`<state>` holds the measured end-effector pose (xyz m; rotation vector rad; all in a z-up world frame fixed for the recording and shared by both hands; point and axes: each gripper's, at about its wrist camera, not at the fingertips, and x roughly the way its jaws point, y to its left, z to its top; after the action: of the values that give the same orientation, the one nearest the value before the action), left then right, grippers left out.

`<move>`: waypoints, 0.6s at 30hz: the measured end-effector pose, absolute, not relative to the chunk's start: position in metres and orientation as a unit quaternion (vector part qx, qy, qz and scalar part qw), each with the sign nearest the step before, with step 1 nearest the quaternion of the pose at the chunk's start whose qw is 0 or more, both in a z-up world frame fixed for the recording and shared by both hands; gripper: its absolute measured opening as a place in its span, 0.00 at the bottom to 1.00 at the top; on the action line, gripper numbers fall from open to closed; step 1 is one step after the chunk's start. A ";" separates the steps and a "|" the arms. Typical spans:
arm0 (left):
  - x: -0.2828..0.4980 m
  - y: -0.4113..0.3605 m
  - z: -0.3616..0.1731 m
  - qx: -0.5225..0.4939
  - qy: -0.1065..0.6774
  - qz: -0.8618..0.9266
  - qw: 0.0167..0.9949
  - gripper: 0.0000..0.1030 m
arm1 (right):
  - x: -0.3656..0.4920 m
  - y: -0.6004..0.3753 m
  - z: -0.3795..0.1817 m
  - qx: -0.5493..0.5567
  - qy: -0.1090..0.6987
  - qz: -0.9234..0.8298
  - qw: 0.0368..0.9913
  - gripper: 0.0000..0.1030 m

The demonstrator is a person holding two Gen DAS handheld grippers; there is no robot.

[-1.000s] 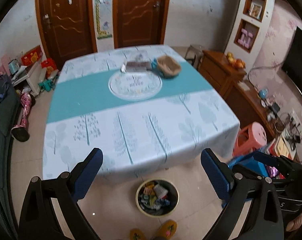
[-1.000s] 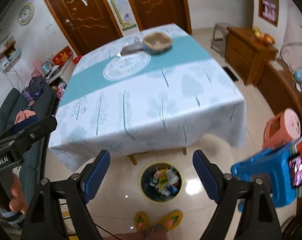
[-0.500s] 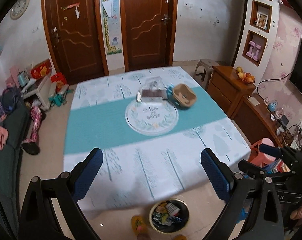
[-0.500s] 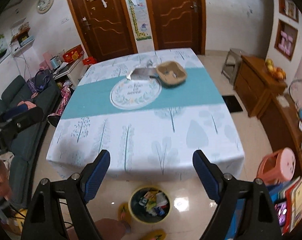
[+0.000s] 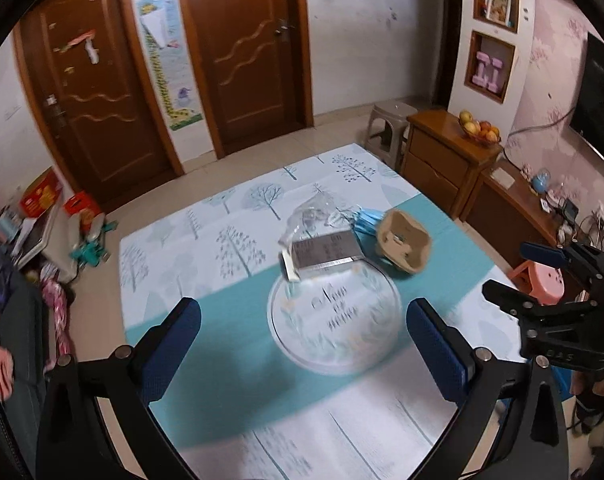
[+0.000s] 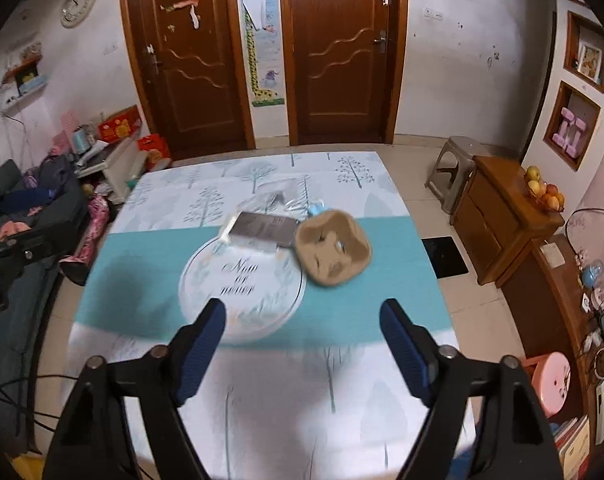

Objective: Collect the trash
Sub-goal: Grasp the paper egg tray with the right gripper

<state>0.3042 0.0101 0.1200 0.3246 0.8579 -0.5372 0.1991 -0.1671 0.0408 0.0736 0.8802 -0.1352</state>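
Now both blue-padded grippers, left gripper [image 5: 303,344] and right gripper [image 6: 302,346], hover open and empty above the tree-patterned tablecloth [image 6: 262,392], the right's jaws having just been narrowing, facing a brown moulded-pulp cup tray [image 6: 333,252] and dark flat packet [image 6: 264,228].

The near edge of the table [image 6: 341,420] is blurred and runs out past the bottom of both wrist views, hidden behind the black gripper frames. Behind the cardboard cup tray [image 5: 401,242], a blue item [image 5: 365,222] is mostly covered and cannot be identified. The small print on the grey packet [image 5: 325,254] beside the tray is unreadable.
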 end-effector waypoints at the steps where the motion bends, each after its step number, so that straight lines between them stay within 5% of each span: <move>1: 0.321 0.006 0.115 0.158 0.414 -0.262 0.858 0.99 | 0.216 -0.168 0.032 0.033 0.433 -0.074 0.898 0.74; 9: 0.429 -0.039 0.051 0.206 0.453 -0.297 0.815 0.99 | 0.308 -0.178 -0.053 0.029 0.506 -0.116 0.854 0.53; 14: 0.472 -0.066 0.020 0.233 0.465 -0.311 0.795 0.99 | 0.336 -0.180 -0.089 0.015 0.528 -0.140 0.838 0.50; 18: 0.503 -0.091 -0.005 0.244 0.480 -0.321 0.779 0.99 | 0.351 -0.184 -0.103 0.015 0.534 -0.146 0.833 0.33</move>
<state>0.5033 -0.0911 -0.0047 0.5276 1.0378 -0.6950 0.3513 -0.1839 -0.1032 0.0324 1.1325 -0.3089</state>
